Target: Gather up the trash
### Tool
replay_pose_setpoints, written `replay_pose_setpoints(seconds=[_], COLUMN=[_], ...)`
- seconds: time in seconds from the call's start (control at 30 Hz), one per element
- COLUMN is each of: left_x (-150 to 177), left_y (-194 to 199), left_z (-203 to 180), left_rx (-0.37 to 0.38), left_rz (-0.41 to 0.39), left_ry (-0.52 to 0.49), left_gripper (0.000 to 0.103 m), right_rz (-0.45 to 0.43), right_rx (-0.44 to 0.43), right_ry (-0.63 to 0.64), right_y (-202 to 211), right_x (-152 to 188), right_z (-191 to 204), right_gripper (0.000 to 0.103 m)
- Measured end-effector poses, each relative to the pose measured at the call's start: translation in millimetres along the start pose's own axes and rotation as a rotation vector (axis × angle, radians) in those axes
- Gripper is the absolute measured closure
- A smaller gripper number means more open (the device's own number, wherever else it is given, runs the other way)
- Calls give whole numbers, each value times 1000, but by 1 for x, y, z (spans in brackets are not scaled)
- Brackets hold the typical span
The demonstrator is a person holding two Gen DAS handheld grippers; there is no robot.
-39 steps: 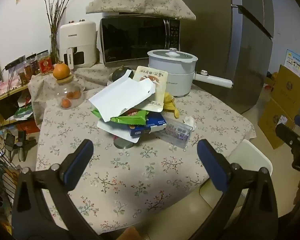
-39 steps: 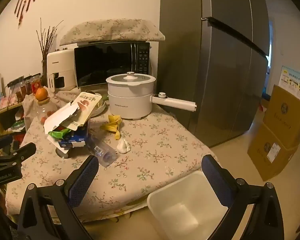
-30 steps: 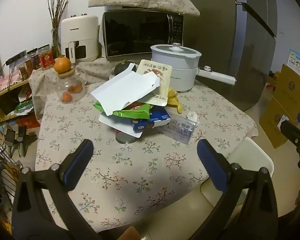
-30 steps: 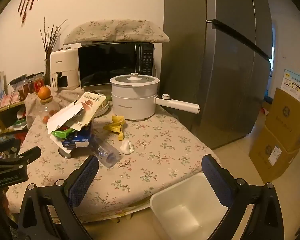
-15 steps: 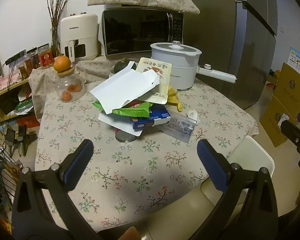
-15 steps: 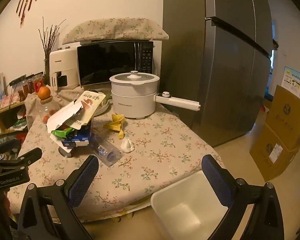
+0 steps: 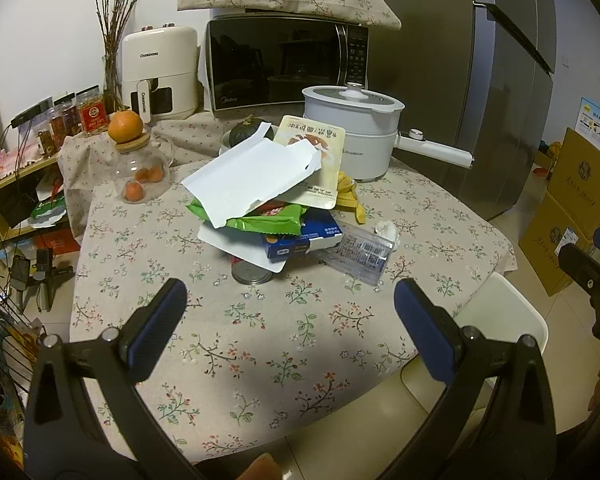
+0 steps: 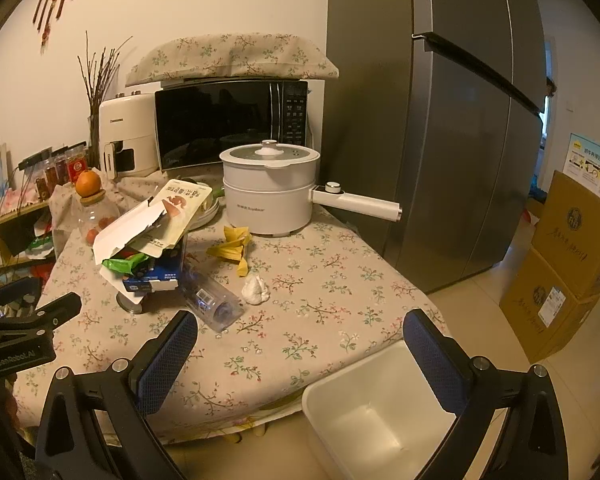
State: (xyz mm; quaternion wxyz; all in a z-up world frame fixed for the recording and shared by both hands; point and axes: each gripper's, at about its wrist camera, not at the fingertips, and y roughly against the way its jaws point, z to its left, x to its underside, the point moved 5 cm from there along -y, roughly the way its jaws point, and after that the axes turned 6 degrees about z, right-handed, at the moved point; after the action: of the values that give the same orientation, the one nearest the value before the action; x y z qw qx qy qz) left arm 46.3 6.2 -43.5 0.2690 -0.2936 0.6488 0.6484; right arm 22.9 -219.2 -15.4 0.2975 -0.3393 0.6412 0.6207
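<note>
Floral cloth: it covers the desk (image 7: pixel 292 344), and both grippers hang short of the near edge, well back from the litter.
Left gripper (image 7: pixel 290 300): jaws wide apart, blue pads showing, nothing between them, aimed at the pile.
Right gripper (image 8: pixel 300 334): jaws wide apart too, empty, poised above the desk's near corner.
Trash pile (image 7: pixel 260 204): heaped mid-desk, with a torn white carton (image 7: pixel 252 178) on top, a green wrapper (image 7: pixel 266 220) under it, a blue box (image 7: pixel 302 240) below, and a cream pouch (image 7: pixel 312 160) leaning at the back.
Metal lid (image 7: pixel 252 274): flat on the cloth, tucked just under the pile's front edge.
Clear plastic bottle (image 8: pixel 210 300): lying on its side, just right of the pile.
Crumpled tissue (image 8: pixel 255 289): white, beside the bottle.
Banana peel (image 8: pixel 234 248): yellow, between the tissue and the white pot (image 8: pixel 270 188).
White bin (image 8: pixel 380 416): on the floor at the desk's near right corner, and what shows of its inside is bare.
Backdrop: microwave (image 8: pixel 232 120) behind the pot, grey fridge (image 8: pixel 440 120) to the right, and an orange (image 7: pixel 125 126) atop a glass jar (image 7: pixel 142 176) at the left.
</note>
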Motion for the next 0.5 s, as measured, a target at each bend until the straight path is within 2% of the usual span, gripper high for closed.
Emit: replay_pose_setpoints(seconds=[0.5], left_x=[3], left_y=[0], left_z=[1], left_rx=[-1], left_rz=[-3], left_ry=[-3], left_gripper=[0], right_rz=[6], right_rx=[0], right_ry=[7], right_y=[-4], right_x=[2], right_z=[2], right_gripper=[0])
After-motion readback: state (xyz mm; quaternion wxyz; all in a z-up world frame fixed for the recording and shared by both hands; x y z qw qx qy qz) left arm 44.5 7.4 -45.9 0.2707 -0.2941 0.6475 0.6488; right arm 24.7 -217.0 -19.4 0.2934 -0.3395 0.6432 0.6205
